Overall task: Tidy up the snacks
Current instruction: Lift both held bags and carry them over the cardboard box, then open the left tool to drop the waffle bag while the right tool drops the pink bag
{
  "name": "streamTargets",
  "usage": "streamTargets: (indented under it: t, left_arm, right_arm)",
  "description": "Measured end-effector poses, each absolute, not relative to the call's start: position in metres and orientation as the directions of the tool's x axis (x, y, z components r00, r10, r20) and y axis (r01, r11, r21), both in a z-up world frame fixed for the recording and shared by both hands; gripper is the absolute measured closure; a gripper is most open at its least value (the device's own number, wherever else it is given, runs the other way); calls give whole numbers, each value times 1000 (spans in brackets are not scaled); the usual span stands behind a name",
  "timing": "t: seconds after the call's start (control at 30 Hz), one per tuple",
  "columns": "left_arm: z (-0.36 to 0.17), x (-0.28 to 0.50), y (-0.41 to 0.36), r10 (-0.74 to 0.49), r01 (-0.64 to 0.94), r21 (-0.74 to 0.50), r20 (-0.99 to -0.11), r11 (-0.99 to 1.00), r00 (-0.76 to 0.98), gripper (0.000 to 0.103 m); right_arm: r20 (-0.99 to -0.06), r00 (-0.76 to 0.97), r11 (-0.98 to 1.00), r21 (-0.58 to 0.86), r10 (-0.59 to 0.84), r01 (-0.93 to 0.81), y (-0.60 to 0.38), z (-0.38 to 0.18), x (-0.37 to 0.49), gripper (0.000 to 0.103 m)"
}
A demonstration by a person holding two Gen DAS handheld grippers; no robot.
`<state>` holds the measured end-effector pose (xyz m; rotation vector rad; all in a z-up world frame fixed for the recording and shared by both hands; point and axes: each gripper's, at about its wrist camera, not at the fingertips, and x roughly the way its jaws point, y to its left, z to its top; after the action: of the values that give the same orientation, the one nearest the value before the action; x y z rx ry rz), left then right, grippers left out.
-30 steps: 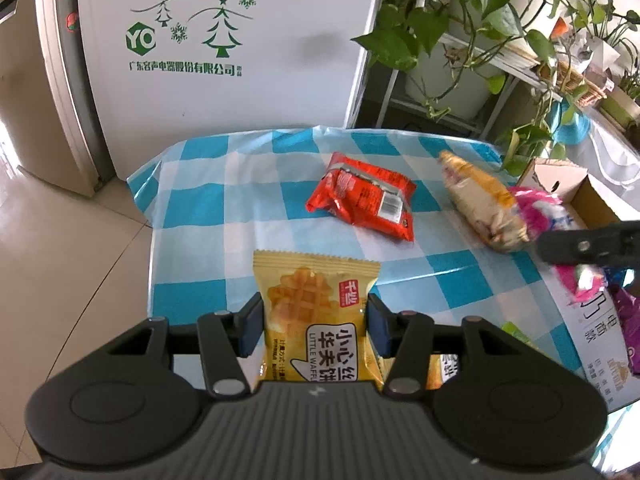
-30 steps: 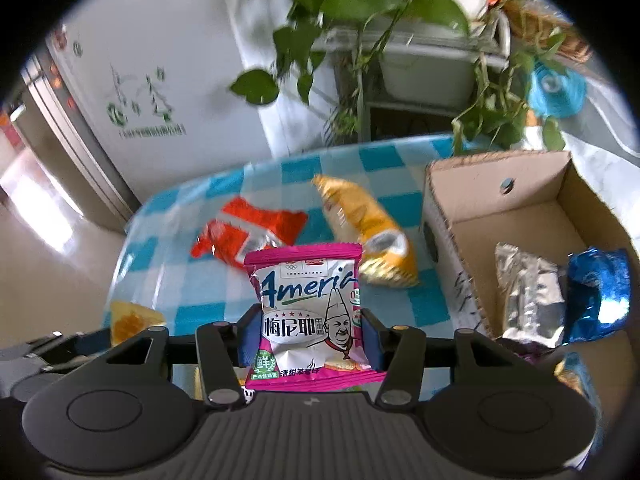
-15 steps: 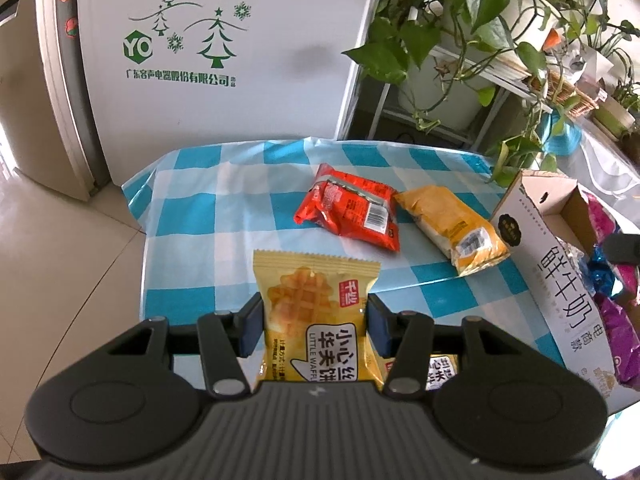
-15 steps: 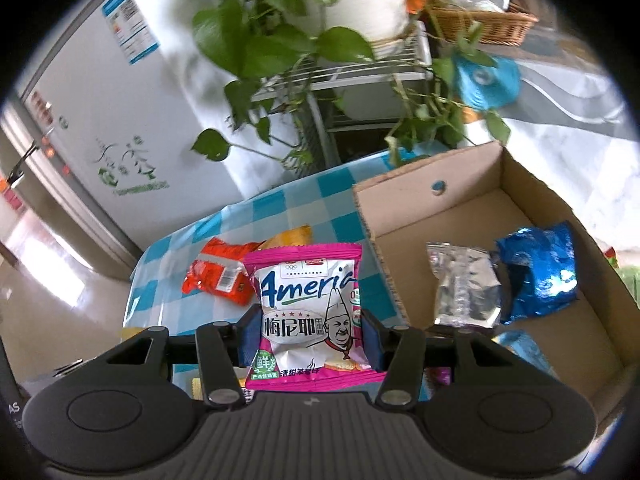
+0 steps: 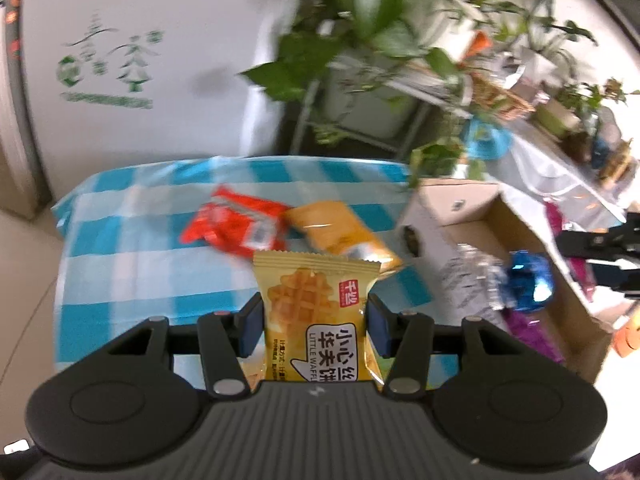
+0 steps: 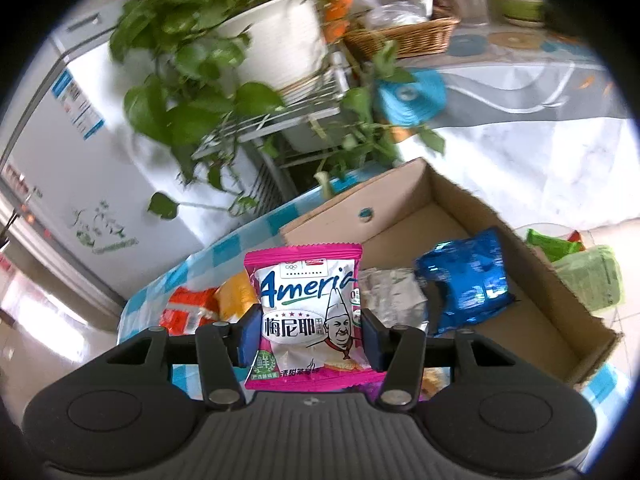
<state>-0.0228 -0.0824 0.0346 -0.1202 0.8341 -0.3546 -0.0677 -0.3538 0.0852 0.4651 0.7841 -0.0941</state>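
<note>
My left gripper (image 5: 315,326) is shut on a yellow waffle packet (image 5: 316,312), held upright above the checked tablecloth (image 5: 132,248). My right gripper (image 6: 306,332) is shut on a pink and white snack packet (image 6: 306,312), held above the near left corner of the open cardboard box (image 6: 536,288). The same cardboard box (image 5: 448,204) shows at the right of the left wrist view, with the right gripper's fingers (image 5: 592,240) over it. Inside lie a blue packet (image 6: 468,280) and a silver packet (image 6: 390,292). A red packet (image 5: 236,228) and an orange packet (image 5: 340,232) lie on the cloth.
A plant stand with trailing green leaves (image 5: 380,20) rises behind the table. A white appliance (image 5: 120,60) stands at the back left. Green packets (image 6: 588,268) lie beyond the box's right wall. Tiled floor (image 5: 24,280) drops away left of the table.
Both grippers have swung right and risen with their packets still held. The box has come into the left wrist view, and it now fills more of the right wrist view.
</note>
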Motion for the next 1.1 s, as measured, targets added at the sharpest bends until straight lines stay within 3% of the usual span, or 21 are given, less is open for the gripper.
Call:
streamTargets:
  t: [0.8,0.87,1.03,1.1]
  left_arm:
    - [66,-5,-246,-531,416,-341,-652,843,541,51]
    - [66,-3,-254,-526,423,-328,-655,845,542,49]
    - [71,0,-263,-523,430,-315,-648,846,554,31]
    - [74,-1,-263,-521,439,-303,-646,846,558,29]
  right_arm:
    - [-686,726,776,433,-46,459,-430,87,-103,45]
    - [-690,722,761,442,-50,475,-433,85,-104,45]
    - [-690,720,751,437,-74,495,-437,86,-106,43]
    - [-689,720,753,431,-81,498,-437,87,-107,42]
